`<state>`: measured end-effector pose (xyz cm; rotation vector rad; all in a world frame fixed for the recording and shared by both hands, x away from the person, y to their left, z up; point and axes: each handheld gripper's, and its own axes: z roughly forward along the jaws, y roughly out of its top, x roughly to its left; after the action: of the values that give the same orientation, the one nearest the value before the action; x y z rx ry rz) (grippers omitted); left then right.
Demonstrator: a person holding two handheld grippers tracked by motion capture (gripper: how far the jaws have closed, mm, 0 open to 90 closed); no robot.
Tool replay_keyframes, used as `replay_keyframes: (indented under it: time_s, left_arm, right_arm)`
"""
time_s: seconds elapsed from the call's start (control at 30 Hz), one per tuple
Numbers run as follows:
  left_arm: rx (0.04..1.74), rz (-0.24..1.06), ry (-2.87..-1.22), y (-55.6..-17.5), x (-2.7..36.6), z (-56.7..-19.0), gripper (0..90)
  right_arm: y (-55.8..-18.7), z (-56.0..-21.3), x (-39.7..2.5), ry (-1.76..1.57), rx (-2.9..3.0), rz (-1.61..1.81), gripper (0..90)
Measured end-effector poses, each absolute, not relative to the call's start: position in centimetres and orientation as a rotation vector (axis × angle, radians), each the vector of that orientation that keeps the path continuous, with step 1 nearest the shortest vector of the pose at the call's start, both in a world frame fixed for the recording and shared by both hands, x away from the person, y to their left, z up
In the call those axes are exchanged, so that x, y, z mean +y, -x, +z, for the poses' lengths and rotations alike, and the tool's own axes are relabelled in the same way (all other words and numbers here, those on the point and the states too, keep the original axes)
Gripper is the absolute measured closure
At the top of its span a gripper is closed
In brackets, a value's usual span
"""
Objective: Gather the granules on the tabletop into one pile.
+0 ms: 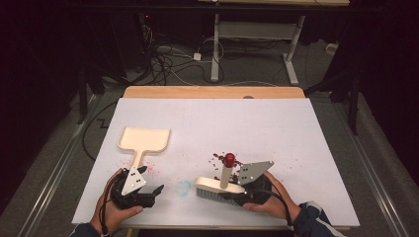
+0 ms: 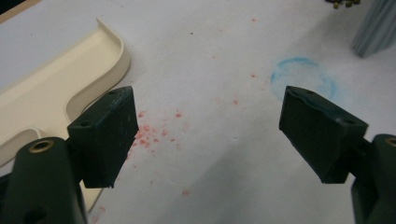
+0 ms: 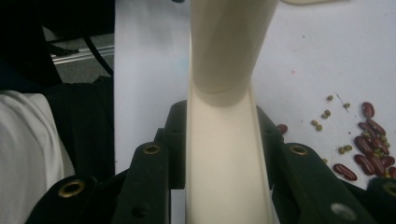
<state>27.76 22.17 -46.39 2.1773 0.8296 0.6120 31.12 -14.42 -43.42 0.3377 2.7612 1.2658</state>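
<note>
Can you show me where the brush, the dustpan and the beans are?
brush (image 1: pixel 217 185), high view, on its cream back.
dustpan (image 1: pixel 146 139), high view, middle of its tray.
beans (image 3: pixel 369 156), right gripper view, on the red pile.

I see a blue ring (image 1: pixel 184 188) drawn on the white table (image 1: pixel 212 118) (it looks smudged). Little pink specks (image 2: pixel 154 133) dot the table. Behind it, cables (image 1: pixel 168 61) lie on the floor by a desk frame (image 1: pixel 257 30).

White-covered table (image 1: pixel 276 123), cream dustpan (image 1: pixel 144 139) lying flat, brush (image 1: pixel 217 186) resting bristles-down, scattered beans (image 1: pixel 217 160), blue ring mark (image 1: pixel 184 187)
</note>
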Motion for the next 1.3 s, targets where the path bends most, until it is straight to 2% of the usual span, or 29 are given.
replay_keyframes:
  time_s: [0.5, 0.93, 1.1, 1.3]
  left_arm:
    - [0.822, 0.6, -2.186, -27.8, 21.8, -46.6, 19.0]
    - [0.825, 0.601, -2.19, -27.9, 21.7, -46.6, 19.0]
    - [0.825, 0.604, -2.198, -27.9, 21.7, -46.6, 19.0]
    - [0.831, 0.602, -2.199, -28.0, 21.7, -46.7, 19.1]
  right_arm:
    - [-35.7, -43.2, -15.8, -0.548, 2.625, 1.207, 67.8]
    - [-35.9, -40.9, -16.7, -0.668, 2.433, 1.292, 67.8]
    - [-36.1, -40.2, -16.3, -0.665, 2.361, 1.227, 67.8]
    - [-39.1, -41.1, -16.3, -0.613, 2.29, 1.084, 67.7]
